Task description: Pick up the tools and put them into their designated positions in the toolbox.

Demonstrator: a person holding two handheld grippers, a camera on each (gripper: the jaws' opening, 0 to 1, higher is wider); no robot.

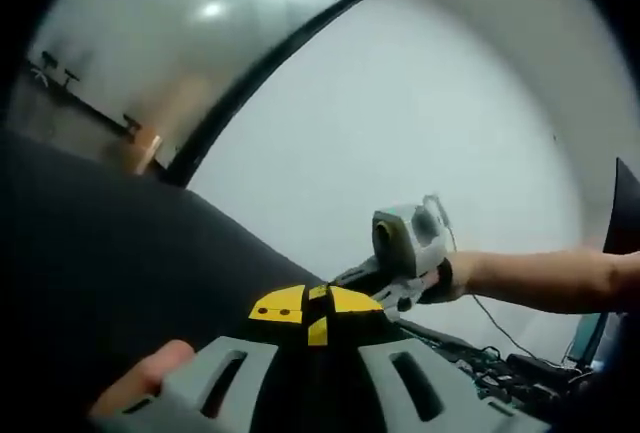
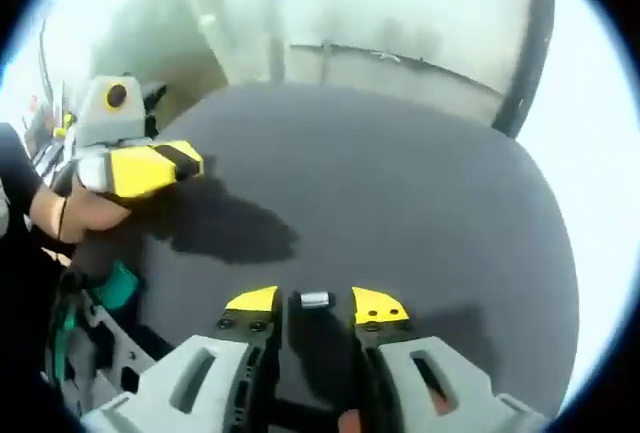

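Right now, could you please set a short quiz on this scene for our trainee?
1. True or false: the left gripper has its jaws spread wide apart.
2. What sits between the yellow tips of the right gripper? A) a small silver-tipped bit B) a hammer C) a tape measure
3. Fill in: the table mat is dark ____.
Key: 1 false; 2 A; 3 grey.

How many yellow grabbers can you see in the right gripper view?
2: the right gripper at the bottom, jaws around a small silver piece, and the left gripper at the left, held in a hand.
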